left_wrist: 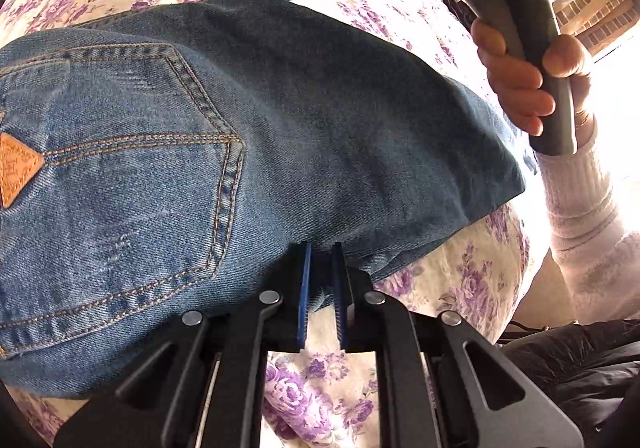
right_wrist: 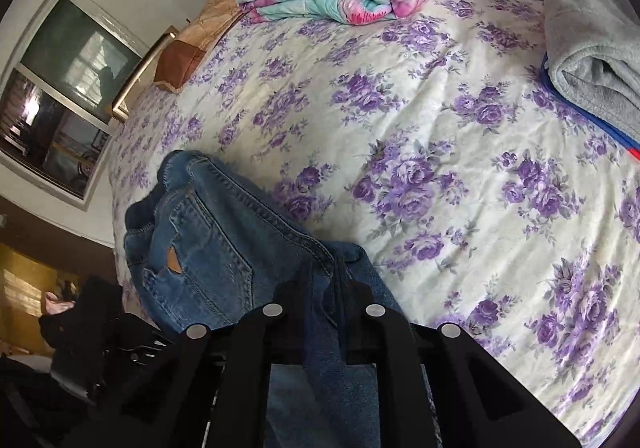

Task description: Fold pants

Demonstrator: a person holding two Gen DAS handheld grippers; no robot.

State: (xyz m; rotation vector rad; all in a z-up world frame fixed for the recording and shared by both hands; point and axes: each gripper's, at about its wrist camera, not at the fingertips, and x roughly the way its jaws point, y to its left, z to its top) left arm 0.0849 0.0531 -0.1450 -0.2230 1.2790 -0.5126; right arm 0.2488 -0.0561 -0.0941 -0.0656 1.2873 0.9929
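**denimdave:** So the jeans (left_wrist: pixel 304 136) are lying on the floral bedspread (left_wrist: pixel 476 280), back pocket up, already doubled over by the look of it. The left gripper (left_wrist: pixel 322 288) sits at the near edge with its blue pads almost together and denim right at the tips. I honestly can't tell whether it's pinching cloth or just parked there.

**foldbot_fan:** The right gripper (right_wrist: pixel 322 288) is easier: jaws closed on a bunched edge of the jeans, with fabric running down between the fingers. Denim like that is probably heavy and stiff-ish but not slippery, so it should hold a crease and drag a bit. I'd grab at seams or the folded edge, where several layers are stacked, not mid-panel.

**denimdave:** Any branding?

**foldbot_fan:** There's a tan leather triangle patch (left_wrist: pixel 18 168) on the pocket with some embossing, but it's too small to read. No other writing that I can make out.
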